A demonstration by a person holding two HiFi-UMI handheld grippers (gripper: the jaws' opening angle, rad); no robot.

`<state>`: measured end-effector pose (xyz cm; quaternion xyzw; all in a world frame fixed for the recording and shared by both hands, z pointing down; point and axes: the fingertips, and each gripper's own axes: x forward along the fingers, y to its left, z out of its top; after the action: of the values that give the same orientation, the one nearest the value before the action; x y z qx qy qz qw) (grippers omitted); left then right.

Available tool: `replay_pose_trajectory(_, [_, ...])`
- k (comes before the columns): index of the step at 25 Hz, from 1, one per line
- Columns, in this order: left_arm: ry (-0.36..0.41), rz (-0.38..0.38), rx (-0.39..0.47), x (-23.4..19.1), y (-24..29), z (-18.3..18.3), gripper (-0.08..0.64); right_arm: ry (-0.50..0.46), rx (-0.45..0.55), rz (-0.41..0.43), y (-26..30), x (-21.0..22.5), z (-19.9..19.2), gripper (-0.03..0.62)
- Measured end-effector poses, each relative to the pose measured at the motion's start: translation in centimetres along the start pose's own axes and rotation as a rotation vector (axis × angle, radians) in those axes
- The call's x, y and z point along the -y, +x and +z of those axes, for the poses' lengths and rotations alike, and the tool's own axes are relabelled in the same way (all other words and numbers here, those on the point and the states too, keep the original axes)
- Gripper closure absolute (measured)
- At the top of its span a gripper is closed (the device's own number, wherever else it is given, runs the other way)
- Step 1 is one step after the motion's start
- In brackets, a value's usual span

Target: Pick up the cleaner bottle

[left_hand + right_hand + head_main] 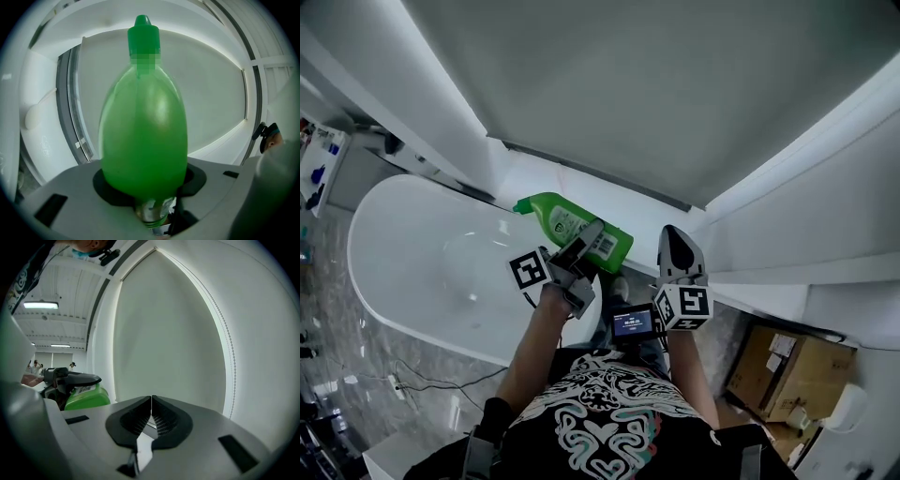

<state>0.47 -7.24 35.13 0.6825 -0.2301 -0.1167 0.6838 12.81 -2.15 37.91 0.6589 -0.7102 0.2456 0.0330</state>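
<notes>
The green cleaner bottle (572,225) hangs in the air above the bathtub's far rim, lying nearly level with its capped neck pointing left. My left gripper (589,246) is shut on the bottle's body, one jaw lying across its label. In the left gripper view the bottle (143,140) fills the middle, cap up, wedged between the jaws. My right gripper (675,246) is beside it to the right, shut and empty, its jaws pressed together in front of a white blind (168,333). In the right gripper view the bottle's base (86,397) shows at the left.
A white bathtub (422,272) lies below and to the left. A white wall and window ledge (609,183) run behind the bottle. Cardboard boxes (787,361) stand on the floor at the right, and a cable (422,384) trails on the marble floor.
</notes>
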Motion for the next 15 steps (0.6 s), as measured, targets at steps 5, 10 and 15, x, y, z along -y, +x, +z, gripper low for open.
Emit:
replay_pose_trajectory(5, [0.026,-0.016,-0.011,1.4,-0.3,-0.3,0.356,-0.016,0.019,-0.005,-0.8,-0.3,1.2,0.565])
replay_pose_trajectory(10, [0.022,-0.025,-0.015,2.2,-0.7,-0.6,0.356,-0.029,0.027,0.002,-1.2,-1.0,1.9,0.565])
replay_pose_trajectory(15, [0.04,-0.019,-0.023,2.7,-0.7,-0.7,0.356,-0.022,0.033,0.01,-1.5,-1.2,2.1,0.565])
